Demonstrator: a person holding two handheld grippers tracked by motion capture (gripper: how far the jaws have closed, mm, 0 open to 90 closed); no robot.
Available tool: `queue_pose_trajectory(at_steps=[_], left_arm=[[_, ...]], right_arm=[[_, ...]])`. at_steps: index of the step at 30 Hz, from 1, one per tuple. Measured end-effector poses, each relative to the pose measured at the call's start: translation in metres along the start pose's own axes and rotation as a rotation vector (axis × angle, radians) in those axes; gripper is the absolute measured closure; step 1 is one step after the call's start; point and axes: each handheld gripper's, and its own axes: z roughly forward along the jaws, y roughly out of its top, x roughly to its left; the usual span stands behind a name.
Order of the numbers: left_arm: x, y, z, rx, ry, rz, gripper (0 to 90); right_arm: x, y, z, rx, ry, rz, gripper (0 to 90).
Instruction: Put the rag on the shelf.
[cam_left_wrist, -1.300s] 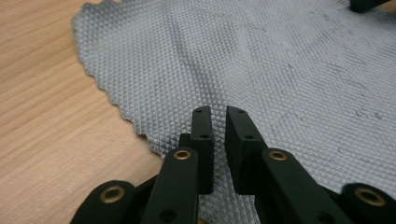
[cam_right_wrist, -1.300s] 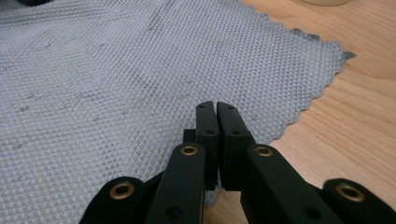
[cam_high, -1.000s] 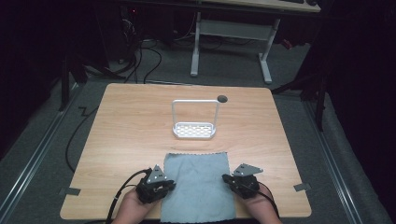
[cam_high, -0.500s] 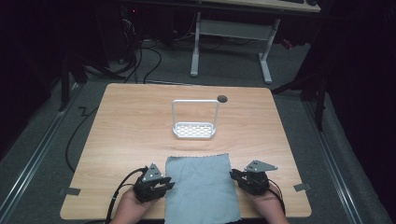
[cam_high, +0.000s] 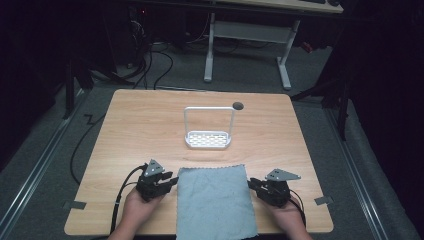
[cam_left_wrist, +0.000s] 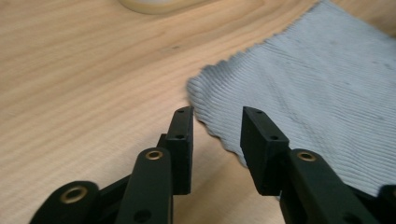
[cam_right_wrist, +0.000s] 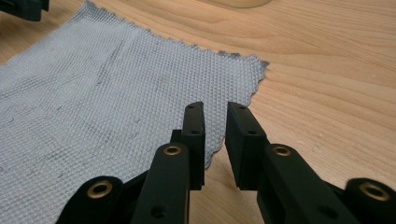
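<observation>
Since a second ago both grippers have drawn outward off the grey cloth, which lies flat on the tabletop. Left gripper and right gripper flank its far corners, jaws just opened, apart, gripping nothing.

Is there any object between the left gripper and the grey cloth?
No. The left gripper sits just beside the cloth, jaws apart, with bare table between them. The white rack stands farther back.
</observation>
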Motion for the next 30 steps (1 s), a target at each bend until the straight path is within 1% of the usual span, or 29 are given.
queue_pose_trajectory(at_steps=[2, 5, 8, 10, 11, 12, 13, 15, 16, 18, 19, 20, 21, 22, 24, 25, 26, 27, 28, 29, 30], left_arm=[[0.002, 0.004, 0.004, 0.001, 0.017, -0.002, 63.9], [0.005, 0.01, 0.008, -0.011, 0.023, -0.015, 63.9], [0.007, 0.018, 0.012, -0.02, 0.023, -0.033, 60.7], [0.008, 0.02, 0.019, -0.01, 0.02, -0.05, 60.3], [0.007, 0.02, 0.026, 0.006, 0.018, -0.049, 60.4], [0.007, 0.02, 0.026, 0.006, 0.018, -0.049, 60.8], [0.006, 0.02, 0.031, 0.013, 0.01, -0.051, 60.8], [0.005, 0.019, 0.036, 0.03, 0.016, -0.046, 63.4], [0.004, 0.018, 0.038, 0.023, 0.012, -0.046, 69.0], [0.003, 0.018, 0.038, 0.018, 0.008, -0.043, 70.7], [0.002, 0.015, 0.038, 0.011, 0.0, -0.042, 76.6], [0.002, 0.015, 0.038, 0.011, 0.0, -0.042, 79.5], [0.002, 0.014, 0.037, 0.007, -0.007, -0.046, 79.5], [0.002, 0.014, 0.037, 0.008, -0.013, -0.052, 81.7], [0.001, 0.013, 0.037, 0.014, -0.03, -0.041, 86.5], [0.0, 0.013, 0.037, 0.014, -0.027, -0.029, 89.0], [0.0, 0.013, 0.037, 0.014, -0.026, -0.017, 89.0], [0.0, 0.012, 0.037, 0.013, -0.032, -0.029, 89.2], [0.002, 0.012, 0.036, 0.014, -0.036, -0.042, 89.4], [0.002, 0.012, 0.036, 0.014, -0.036, -0.042, 89.3], [0.002, 0.012, 0.037, 0.013, -0.038, -0.045, 89.3]], right_arm=[[0.0, 0.0, -0.001, -0.004, 0.003, 0.004, 77.1], [0.0, 0.0, -0.002, -0.008, 0.003, 0.003, 75.7], [-0.001, 0.0, -0.002, -0.01, 0.008, 0.0, 74.5], [-0.001, 0.0, -0.002, -0.009, 0.009, -0.002, 74.2], [-0.001, 0.0, -0.001, -0.004, 0.012, 0.003, 74.0], [-0.001, 0.0, -0.001, -0.004, 0.012, 0.003, 74.0], [-0.002, 0.0, -0.001, -0.005, 0.012, 0.003, 73.8], [-0.002, 0.0, -0.001, -0.005, 0.012, 0.007, 73.5], [-0.002, 0.0, -0.001, -0.002, 0.013, 0.007, 72.8], [-0.003, 0.0, -0.001, -0.001, 0.012, 0.008, 72.3], [-0.003, -0.001, 0.0, -0.004, 0.013, 0.013, 71.0], [-0.003, -0.001, 0.0, -0.004, 0.013, 0.013, 71.0], [-0.003, -0.001, 0.001, -0.004, 0.012, 0.014, 70.7], [-0.002, 0.0, 0.001, -0.005, 0.013, 0.016, 70.3], [-0.001, 0.001, 0.003, -0.009, 0.011, 0.021, 68.3], [0.001, 0.004, 0.005, -0.019, 0.012, 0.017, 67.1], [0.001, 0.004, 0.005, -0.019, 0.012, 0.017, 67.1], [0.002, 0.006, 0.006, -0.026, 0.006, 0.013, 66.8], [0.003, 0.01, 0.009, -0.028, -0.001, 0.024, 66.1], [0.003, 0.01, 0.009, -0.028, -0.001, 0.024, 66.1], [0.004, 0.013, 0.01, -0.028, -0.014, 0.025, 65.9]])
